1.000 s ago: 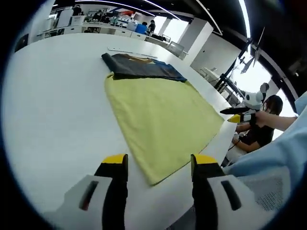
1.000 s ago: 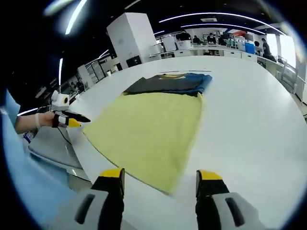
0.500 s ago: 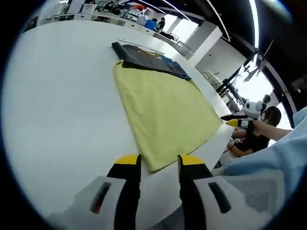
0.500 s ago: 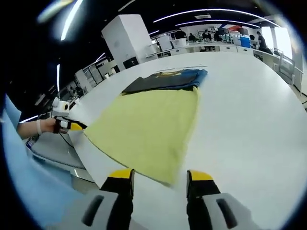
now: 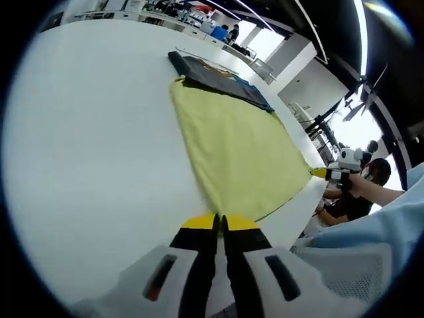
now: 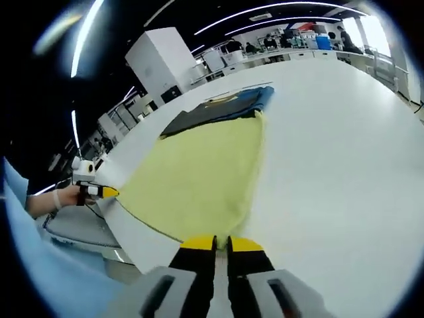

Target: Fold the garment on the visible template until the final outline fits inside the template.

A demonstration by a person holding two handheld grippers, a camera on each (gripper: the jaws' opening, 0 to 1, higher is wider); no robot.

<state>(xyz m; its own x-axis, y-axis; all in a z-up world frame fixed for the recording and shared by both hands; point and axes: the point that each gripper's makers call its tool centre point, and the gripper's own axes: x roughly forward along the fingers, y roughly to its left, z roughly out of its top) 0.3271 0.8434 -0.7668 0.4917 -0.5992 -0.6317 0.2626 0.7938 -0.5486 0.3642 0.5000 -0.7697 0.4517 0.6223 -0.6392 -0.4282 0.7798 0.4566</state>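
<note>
Garment (image 5: 238, 149) first: it is a big yellow cloth lying flat on the white table (image 5: 86, 152), with a dark folded cloth (image 5: 222, 76) touching its far edge. Your left gripper (image 5: 219, 224) sits right at one near corner of the yellow cloth, and its two yellow-tipped jaws are pressed together there. The corner seems to be pinched between them, but the cloth is thin and the tips hide it. Your right gripper (image 6: 221, 244) sits at the other near corner of the garment (image 6: 199, 179), with its jaws pressed together the same way at the cloth's edge. In the left gripper view you can see your right gripper (image 5: 334, 174) off to the side, touching the far corner of the near edge, and a seated person (image 5: 358, 192) behind it. In the right gripper view you can see your left gripper (image 6: 93, 191) at its corner, plus a tall white cabinet (image 6: 162, 63) and people at desks far across the room. The dark cloth (image 6: 222, 106) looks part blue in that view.
</note>
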